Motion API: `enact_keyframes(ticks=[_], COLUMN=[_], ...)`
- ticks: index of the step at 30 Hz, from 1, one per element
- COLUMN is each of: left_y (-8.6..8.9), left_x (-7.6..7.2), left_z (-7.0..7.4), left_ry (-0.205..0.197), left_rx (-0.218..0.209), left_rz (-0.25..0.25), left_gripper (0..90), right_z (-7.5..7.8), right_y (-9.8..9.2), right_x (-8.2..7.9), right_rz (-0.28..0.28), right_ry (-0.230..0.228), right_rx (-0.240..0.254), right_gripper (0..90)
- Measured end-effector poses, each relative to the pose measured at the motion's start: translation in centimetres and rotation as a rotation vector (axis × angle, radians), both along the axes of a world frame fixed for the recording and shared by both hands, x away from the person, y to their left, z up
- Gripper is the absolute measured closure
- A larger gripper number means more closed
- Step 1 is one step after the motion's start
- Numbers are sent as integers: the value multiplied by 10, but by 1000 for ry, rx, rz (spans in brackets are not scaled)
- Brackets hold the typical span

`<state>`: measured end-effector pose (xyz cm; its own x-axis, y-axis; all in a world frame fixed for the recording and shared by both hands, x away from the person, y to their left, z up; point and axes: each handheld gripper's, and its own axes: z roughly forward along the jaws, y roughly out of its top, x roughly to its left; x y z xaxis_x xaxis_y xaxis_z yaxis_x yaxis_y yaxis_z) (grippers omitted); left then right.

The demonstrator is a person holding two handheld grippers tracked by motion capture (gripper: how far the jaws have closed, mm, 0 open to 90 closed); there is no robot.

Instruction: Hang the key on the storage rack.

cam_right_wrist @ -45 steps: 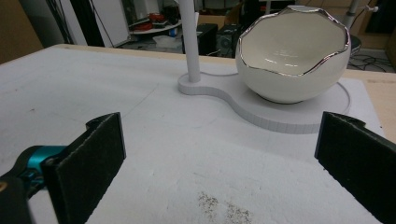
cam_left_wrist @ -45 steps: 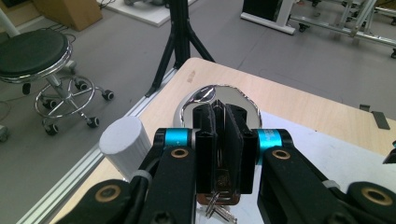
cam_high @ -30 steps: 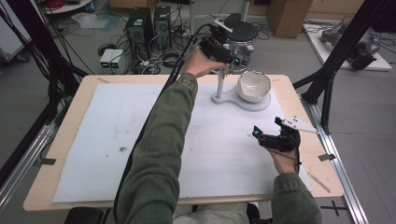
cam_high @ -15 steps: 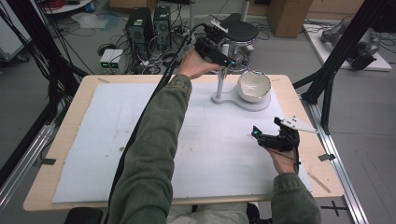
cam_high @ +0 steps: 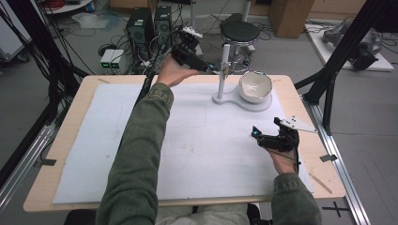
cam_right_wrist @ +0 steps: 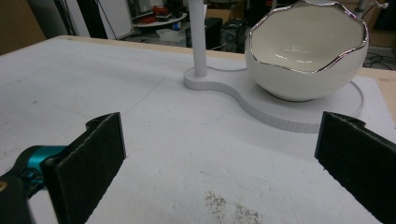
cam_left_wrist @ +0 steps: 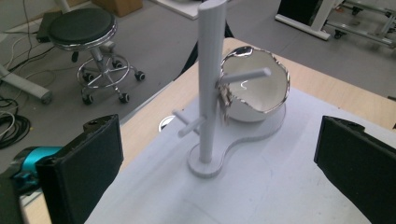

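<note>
Two grippers, left [cam_high: 213, 69] and right [cam_high: 257, 135], gape; one bowl [cam_high: 255, 86], one stand [cam_high: 224, 77]

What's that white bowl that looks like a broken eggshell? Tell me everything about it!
The white bowl is round and glossy, like glazed ceramic, with a jagged, wavy rim edged in shiny silver, so it looks like a cracked eggshell. It looks empty inside. It sits upright on the round end of a pale grey stand base, beside the stand's upright post. One of the post's side pegs reaches across in front of its opening. Neither gripper touches it.
</note>
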<state>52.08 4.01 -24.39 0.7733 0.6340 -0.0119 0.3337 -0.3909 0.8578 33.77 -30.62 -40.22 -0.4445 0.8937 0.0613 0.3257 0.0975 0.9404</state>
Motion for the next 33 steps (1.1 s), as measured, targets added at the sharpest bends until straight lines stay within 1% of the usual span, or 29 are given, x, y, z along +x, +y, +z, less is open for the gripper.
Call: enact_keyframes(ticks=[2,3,4,7,12,14,16,22,31,33], left_y=[9,14,18,30,53,59,65,82,108,112], left_x=[-4,-7,-10,-16,-28,-32,-36,-48,-61,-63], left_z=[-2,-4,-6,-10,-16,-18,-19,-21,-35,-37], left_ry=[-4,-6,-9,-8,-8,-9,-11,-20,-10,-10], left_rx=[-12,-9,4,10,-6,-8,-7,-14,-33,-38], left_rz=[13,23,26,43,69,77,80,97,150,154], left_gripper=[16,16,16,16,16,16,17,17,17,16], right_z=[0,0,0,-1,-1,-1,-1,-1,-2,-2], right_y=[1,1,1,2,4,4,5,5,6,6], right_x=[0,1,1,1,1,1,1,2,2,2], right_rz=[-3,1,2,4,7,8,7,5,6,6], right_ry=[3,2,1,3,5,5,10,10,10,9], right_rx=[-1,-4,-4,-8,-10,-17,-13,-20,-21,-22], right_gripper=[7,7,7,7,7,7,7,7,7,7])
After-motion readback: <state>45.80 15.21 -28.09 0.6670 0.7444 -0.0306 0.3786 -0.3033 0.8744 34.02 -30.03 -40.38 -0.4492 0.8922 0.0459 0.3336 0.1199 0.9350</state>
